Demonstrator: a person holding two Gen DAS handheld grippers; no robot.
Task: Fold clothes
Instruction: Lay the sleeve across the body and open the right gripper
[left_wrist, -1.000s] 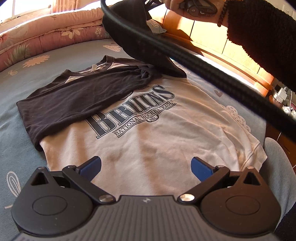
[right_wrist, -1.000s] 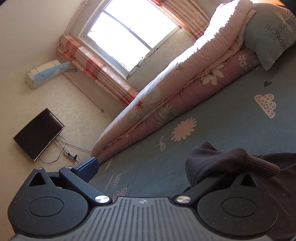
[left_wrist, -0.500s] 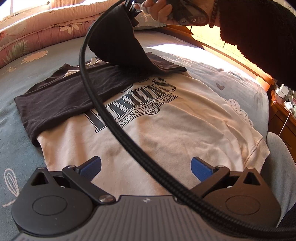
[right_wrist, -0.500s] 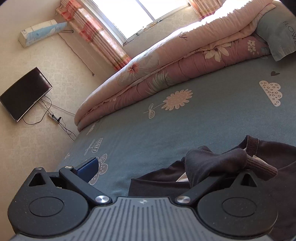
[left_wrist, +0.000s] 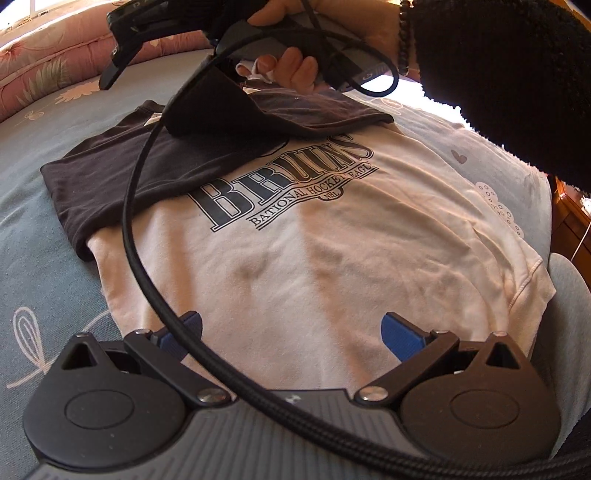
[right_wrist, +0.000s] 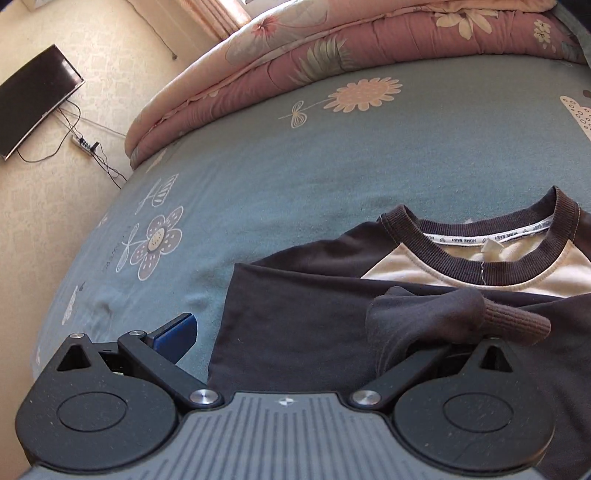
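Left tongs (left_wrist: 291, 332) are spread wide with nothing in them, hovering over the bottom hem of the sweatshirt (left_wrist: 314, 240). It's lying flat on my bed (right_wrist: 258, 177), cream body with a dark printed logo and dark sleeves, and one sleeve (left_wrist: 122, 177) is already folded across the chest. My right tongs (right_wrist: 332, 332) look spread too, but the other sleeve's cuff (right_wrist: 517, 325) is draped right over the right finger, so I can't really tell if they're pinching it or just carrying it. From the left camera you can see that sleeve lifted off the shirt near the collar (right_wrist: 480, 236), with my hand (left_wrist: 295, 62) and the black cable (left_wrist: 129, 206) above it
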